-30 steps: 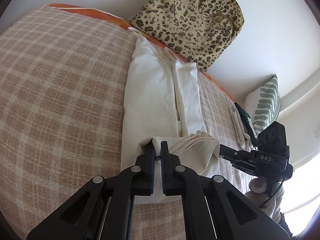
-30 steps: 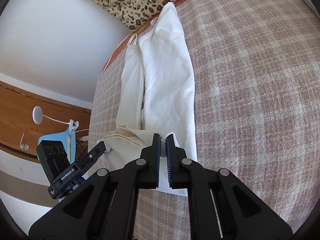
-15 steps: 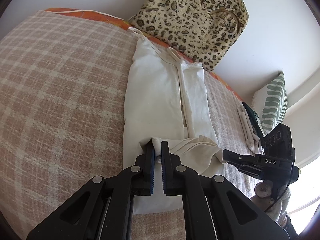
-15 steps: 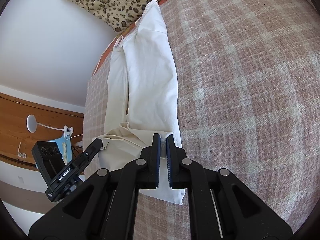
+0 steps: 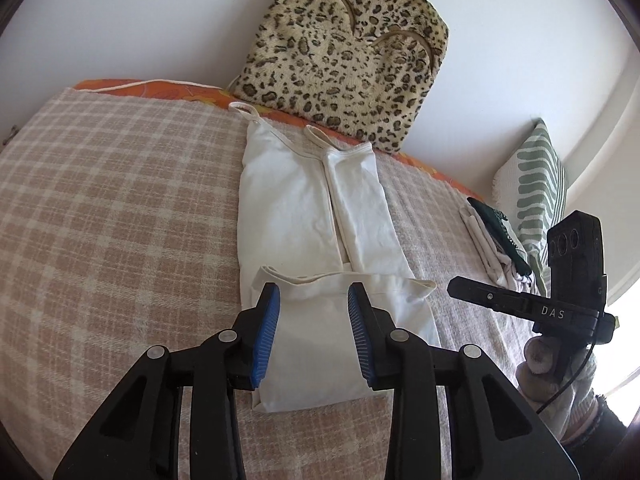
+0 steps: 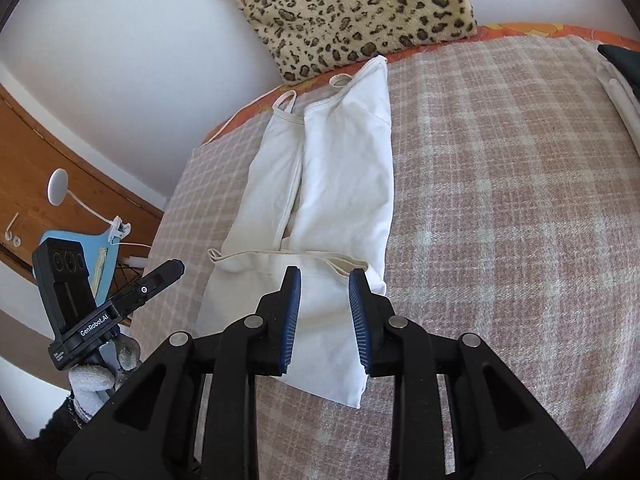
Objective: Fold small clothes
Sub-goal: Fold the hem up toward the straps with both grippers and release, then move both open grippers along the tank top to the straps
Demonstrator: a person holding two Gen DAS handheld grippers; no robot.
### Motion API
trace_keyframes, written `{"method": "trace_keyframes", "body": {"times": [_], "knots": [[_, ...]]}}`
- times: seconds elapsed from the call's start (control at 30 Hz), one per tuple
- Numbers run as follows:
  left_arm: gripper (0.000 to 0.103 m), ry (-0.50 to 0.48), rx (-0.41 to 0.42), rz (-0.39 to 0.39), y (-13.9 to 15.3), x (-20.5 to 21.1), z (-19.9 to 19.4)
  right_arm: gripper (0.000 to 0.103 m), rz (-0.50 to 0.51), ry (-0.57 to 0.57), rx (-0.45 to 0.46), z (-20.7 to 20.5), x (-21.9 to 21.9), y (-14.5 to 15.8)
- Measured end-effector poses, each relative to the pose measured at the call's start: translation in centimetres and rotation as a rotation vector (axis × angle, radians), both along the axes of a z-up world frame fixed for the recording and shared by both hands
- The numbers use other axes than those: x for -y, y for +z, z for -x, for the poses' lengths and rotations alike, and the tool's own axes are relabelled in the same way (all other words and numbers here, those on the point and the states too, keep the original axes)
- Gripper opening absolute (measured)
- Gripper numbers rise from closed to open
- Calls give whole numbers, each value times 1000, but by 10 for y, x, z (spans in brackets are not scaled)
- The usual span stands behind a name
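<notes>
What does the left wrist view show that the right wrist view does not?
Only the left wrist view shows the green striped pillow. Only the right wrist view shows the wooden panel and the small white lamp. Both show the white top, its bottom end folded up, the checked blanket, the leopard bag and both claws opening, gripping nothing.

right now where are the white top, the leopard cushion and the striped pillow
white top [image 5: 288,216], left wrist view, upper body panel
leopard cushion [image 5: 344,52], left wrist view, middle of its face
striped pillow [image 5: 536,176], left wrist view, its striped front

Bright, soft daylight, window glare at one lower corner, sharp focus, fisheye-curved dark edges.
</notes>
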State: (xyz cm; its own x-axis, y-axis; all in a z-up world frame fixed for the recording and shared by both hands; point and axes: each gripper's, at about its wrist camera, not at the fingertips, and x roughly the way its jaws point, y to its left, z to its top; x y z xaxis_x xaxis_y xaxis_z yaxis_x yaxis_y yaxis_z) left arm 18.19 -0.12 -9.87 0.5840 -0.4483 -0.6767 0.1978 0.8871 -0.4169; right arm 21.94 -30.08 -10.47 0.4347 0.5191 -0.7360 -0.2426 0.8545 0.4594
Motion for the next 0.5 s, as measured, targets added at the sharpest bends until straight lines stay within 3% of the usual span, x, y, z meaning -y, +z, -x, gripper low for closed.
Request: {"method": "trace_keyframes", "body": {"times": [0.1,0.23,0.5], "knots": [[32,-55,3,-39,-6,16,4,27,34,91,32,5,-26,-1],[32,-55,-42,-48,-22,21,-6,27,101,160,49,4,-53,-11],[32,38,-80,-114,-40,8,-26,27,272,142,77,-21,-63,-31]]}}
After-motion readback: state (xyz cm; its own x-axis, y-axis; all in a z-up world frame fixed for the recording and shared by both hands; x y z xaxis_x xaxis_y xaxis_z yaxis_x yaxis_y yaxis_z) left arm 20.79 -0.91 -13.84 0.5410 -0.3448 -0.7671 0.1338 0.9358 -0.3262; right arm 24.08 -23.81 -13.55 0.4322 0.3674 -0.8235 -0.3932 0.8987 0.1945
